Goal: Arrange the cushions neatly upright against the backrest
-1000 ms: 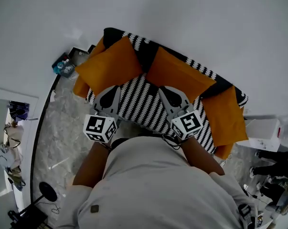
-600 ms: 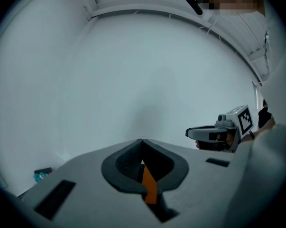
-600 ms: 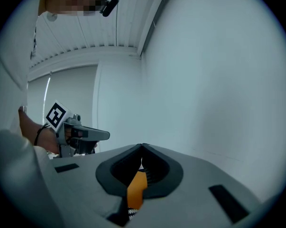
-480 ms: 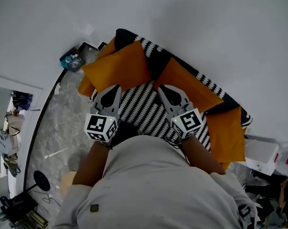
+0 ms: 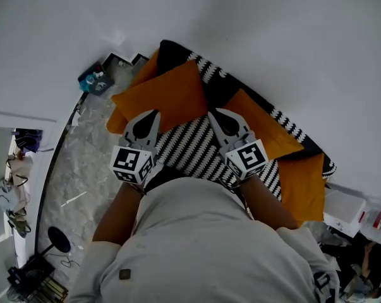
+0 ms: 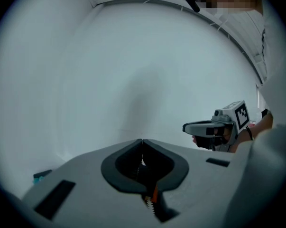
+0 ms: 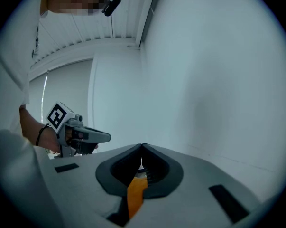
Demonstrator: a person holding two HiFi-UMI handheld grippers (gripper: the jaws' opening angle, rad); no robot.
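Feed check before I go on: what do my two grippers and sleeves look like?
Both the left gripper and right gripper are grey, tapering shells with black-lined openings; each carries a white cube with black square markers. The shirt is light grey, short-sleeved.

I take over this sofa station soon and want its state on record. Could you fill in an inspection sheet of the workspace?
Surface: black-and-white striped sofa, seat showing between the cushions.
Job's things: left cushion and middle cushion lean at the backrest; right cushion sits at the sofa's right end.
Clutter: blue box beside the sofa's left end.
Grippers: left tool and right tool both shut, nothing between the jaws.
Cables: thin cable on the floor by a black stand.
Surroundings: white wall, grey marbled floor.
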